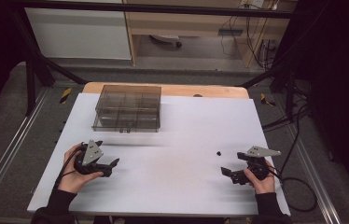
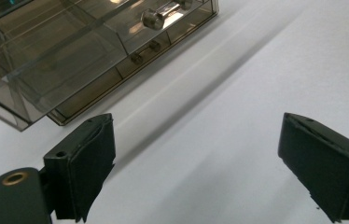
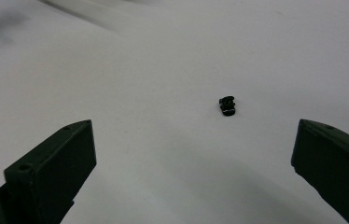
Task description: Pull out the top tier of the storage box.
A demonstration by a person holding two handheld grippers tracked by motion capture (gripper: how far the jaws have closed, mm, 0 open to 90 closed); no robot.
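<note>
A smoky clear drawer box (image 1: 127, 111) stands at the back left of the white table top (image 1: 177, 140). In the left gripper view the drawer box (image 2: 70, 51) shows its small round knobs, up and to the left of the jaws. My left gripper (image 1: 107, 153) is held low near the front left, open and empty (image 2: 196, 126). A tiny black part (image 1: 219, 152) lies on the white surface at the right. My right gripper (image 1: 232, 162) sits just in front of it, open, with the black part (image 3: 227, 105) ahead between the spread jaws (image 3: 193, 123), apart from both.
The wooden table edge (image 1: 177, 88) shows behind the white sheet. Black frame bars (image 1: 37, 60) stand at the far corners, and cables (image 1: 298, 140) trail off the right side. A hand (image 1: 72, 179) and dark sleeve come in at each bottom corner.
</note>
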